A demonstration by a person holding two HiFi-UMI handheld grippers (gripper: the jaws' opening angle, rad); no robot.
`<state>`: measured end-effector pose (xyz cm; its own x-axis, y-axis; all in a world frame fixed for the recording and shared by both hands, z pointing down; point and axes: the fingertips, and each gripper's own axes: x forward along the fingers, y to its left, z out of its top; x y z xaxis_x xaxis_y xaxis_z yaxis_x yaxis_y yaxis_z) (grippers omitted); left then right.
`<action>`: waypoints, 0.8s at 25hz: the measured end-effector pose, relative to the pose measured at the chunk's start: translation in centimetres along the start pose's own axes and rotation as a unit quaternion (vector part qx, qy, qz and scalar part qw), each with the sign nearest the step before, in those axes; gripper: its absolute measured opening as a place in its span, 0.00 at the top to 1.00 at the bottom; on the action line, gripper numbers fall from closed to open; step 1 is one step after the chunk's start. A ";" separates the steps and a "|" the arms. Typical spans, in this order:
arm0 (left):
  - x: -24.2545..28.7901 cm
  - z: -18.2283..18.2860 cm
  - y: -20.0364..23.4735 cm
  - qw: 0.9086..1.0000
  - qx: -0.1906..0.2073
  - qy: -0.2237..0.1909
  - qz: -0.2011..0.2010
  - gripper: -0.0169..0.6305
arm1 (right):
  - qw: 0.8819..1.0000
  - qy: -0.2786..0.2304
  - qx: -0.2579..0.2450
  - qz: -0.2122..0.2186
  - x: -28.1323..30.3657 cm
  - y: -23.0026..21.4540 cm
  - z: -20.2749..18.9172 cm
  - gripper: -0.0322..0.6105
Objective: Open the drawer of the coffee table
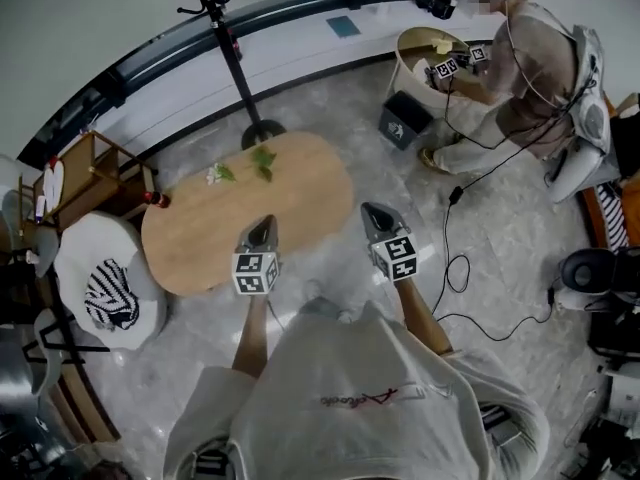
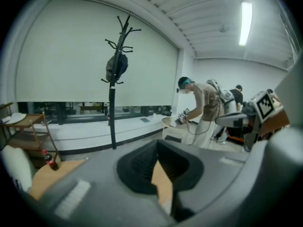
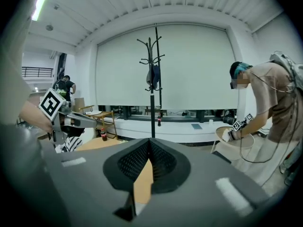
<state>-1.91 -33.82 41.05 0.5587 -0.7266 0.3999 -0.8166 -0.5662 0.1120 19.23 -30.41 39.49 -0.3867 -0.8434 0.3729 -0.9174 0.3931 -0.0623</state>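
Though the head view alone lays out the grey, marble-veined floor (image 1: 330, 98), only the gripper views rise to the pale blind (image 3: 189, 65) that fills the curved window wall. The worktop (image 1: 210, 228), a smooth oval of light wood, lies straight ahead of the person. Its drawer shows in no view.

At the upper right, a second person (image 1: 530, 78) bends over a round white table (image 1: 412, 43). A thin black coat stand (image 1: 228, 53) rises from a disc base just beyond the worktop's far edge, and the left gripper view shows a dark bag (image 2: 117, 66) hung on it. A round white stool (image 1: 90, 243) with a zebra-striped cushion (image 1: 108, 298) stands just left of the worktop.

From above, the left tongs (image 1: 263, 222) overlap the worktop's near edge, while the right tongs (image 1: 372, 211) point past its right end, over the floor. Both are grey-bodied with black ribbed pads. In each gripper view the pads meet at the tip with nothing gripped, and only a sliver of wood shows behind them. Each gripper view also catches the other tongs' marker cube from the side.

A small dark bottle (image 1: 155, 199) with a red cap stands at the worktop's left end. Green sprigs (image 1: 262, 160) lie at its far edge, seen only from above.
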 end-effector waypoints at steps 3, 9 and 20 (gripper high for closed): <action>-1.4 -0.6 3.6 0.999 -0.025 0.000 0.029 0.98 | 0.999 0.011 -0.017 0.029 3.6 2.1 1.5 0.95; -4.8 -3.7 11.3 0.994 -0.068 0.004 0.086 0.98 | 0.995 0.027 -0.055 0.082 10.0 7.2 3.0 0.95; -8.7 -10.6 14.9 0.983 -0.124 0.032 0.132 0.98 | 0.984 0.083 -0.066 0.140 13.4 12.8 -1.4 0.95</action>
<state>-20.45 -31.77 48.88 0.3179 -0.8051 0.5008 -0.9469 -0.2430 0.2105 2.44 -36.13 45.00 -0.5921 -0.6277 0.5054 -0.7522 0.6555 -0.0670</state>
